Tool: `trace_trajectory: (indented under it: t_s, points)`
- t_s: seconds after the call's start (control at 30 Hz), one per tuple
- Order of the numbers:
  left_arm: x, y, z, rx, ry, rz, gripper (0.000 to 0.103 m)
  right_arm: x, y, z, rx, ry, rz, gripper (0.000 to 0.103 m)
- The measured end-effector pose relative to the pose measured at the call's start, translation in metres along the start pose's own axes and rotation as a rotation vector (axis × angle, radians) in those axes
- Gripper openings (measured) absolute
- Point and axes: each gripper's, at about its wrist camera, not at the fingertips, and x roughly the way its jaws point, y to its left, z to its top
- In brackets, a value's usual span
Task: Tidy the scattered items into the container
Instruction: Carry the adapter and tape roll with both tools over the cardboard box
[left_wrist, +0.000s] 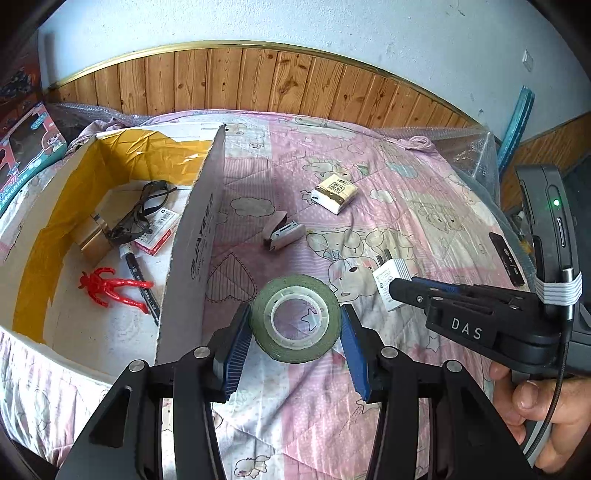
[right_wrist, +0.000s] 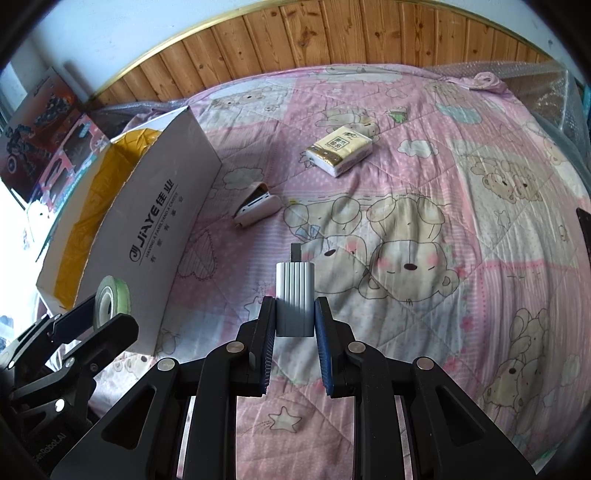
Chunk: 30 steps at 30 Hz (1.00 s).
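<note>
My left gripper (left_wrist: 295, 311) is shut on a green tape roll (left_wrist: 295, 350), held just right of the cardboard box (left_wrist: 192, 236). The open box has a yellow lining and holds black glasses (left_wrist: 142, 212), a red figure (left_wrist: 110, 286), a pen and small packs. My right gripper (right_wrist: 295, 301) is shut on a white charger plug (right_wrist: 294, 284) above the quilt. The left wrist view shows that plug (left_wrist: 388, 286) at the right gripper's tips (left_wrist: 397, 290). A stapler (right_wrist: 256, 208) and a tissue pack (right_wrist: 340, 149) lie on the quilt beyond. The tape roll (right_wrist: 110, 299) and box (right_wrist: 147, 229) are left.
The pink cartoon quilt (right_wrist: 461, 240) covers the bed, with a wooden headboard (left_wrist: 258, 81) behind. A black flat item (left_wrist: 506, 262) lies at the right edge. Toy boxes (right_wrist: 48, 122) stand left of the cardboard box. A person's hand (left_wrist: 535, 406) grips the right tool.
</note>
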Motion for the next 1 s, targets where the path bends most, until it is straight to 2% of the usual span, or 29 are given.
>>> trace_trajectory:
  t_s: [0.53,1.0]
  points:
    - [-0.036,0.029,-0.006,-0.042,-0.042,0.013,0.049,-0.015,0.051,-0.024,-0.047,-0.005,0.026,0.022]
    - [-0.057,0.066,-0.010,-0.090,-0.065,0.024,0.049,-0.031,0.104,-0.025,-0.103,-0.032,0.070,0.022]
